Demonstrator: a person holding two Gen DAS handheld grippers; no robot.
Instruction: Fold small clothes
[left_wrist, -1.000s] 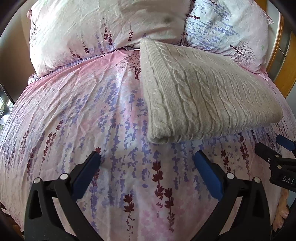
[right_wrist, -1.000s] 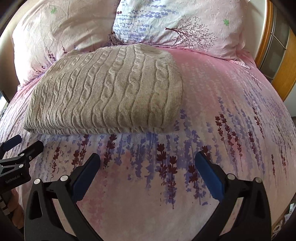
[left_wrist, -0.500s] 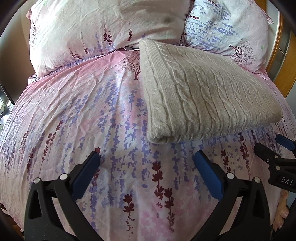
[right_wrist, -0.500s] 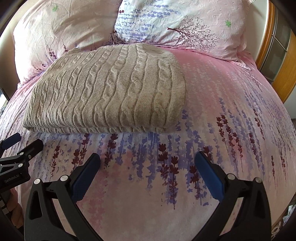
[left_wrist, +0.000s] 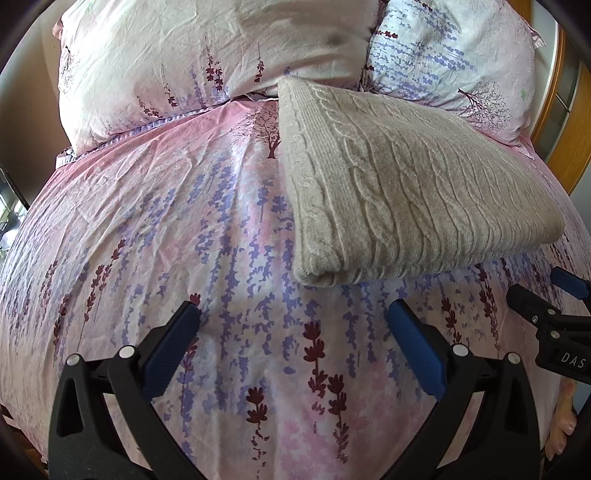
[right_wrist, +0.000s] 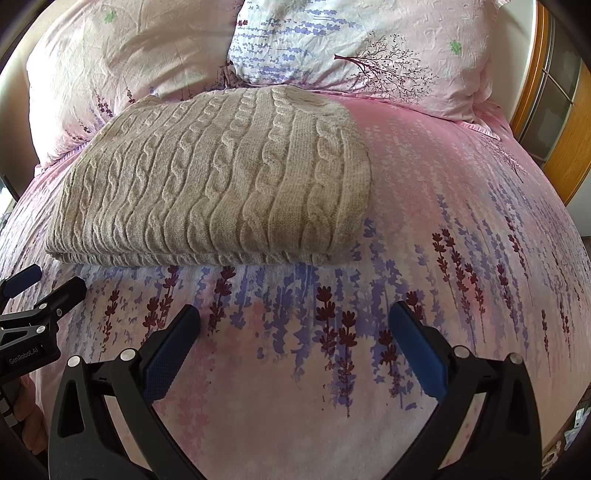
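Hovering over a pink bedspread (left_wrist: 155, 206) printed with lavender sprigs, we hold our left gripper (left_wrist: 293, 321) with its blue-padded fingers spread wide and nothing between them. Our right gripper (right_wrist: 294, 321) hangs the same way, fully parted and empty, above the same floral cover.

A beige cable-knit sweater (right_wrist: 221, 177) lies folded into a thick, neat rectangle on the bedspread, well up the bed from both tools and touching neither. In the left wrist view the sweater (left_wrist: 406, 184) sits ahead and to the right, its rounded folded corner nearest our fingers; in the right wrist view it sits ahead and to the left, its layered edge facing us. Its far end reaches the foot of two pillows: a pale pink one (left_wrist: 207, 55) on the left and a whiter one with purple sprigs and a bare tree (left_wrist: 454, 62) on the right.

Each camera catches the other tool at the edge of its frame, low beside the sweater: the right gripper's tips at the right rim of the left view, the left gripper's at the left rim of the right view. A wooden frame (right_wrist: 565, 147) stands past the bed on the right.
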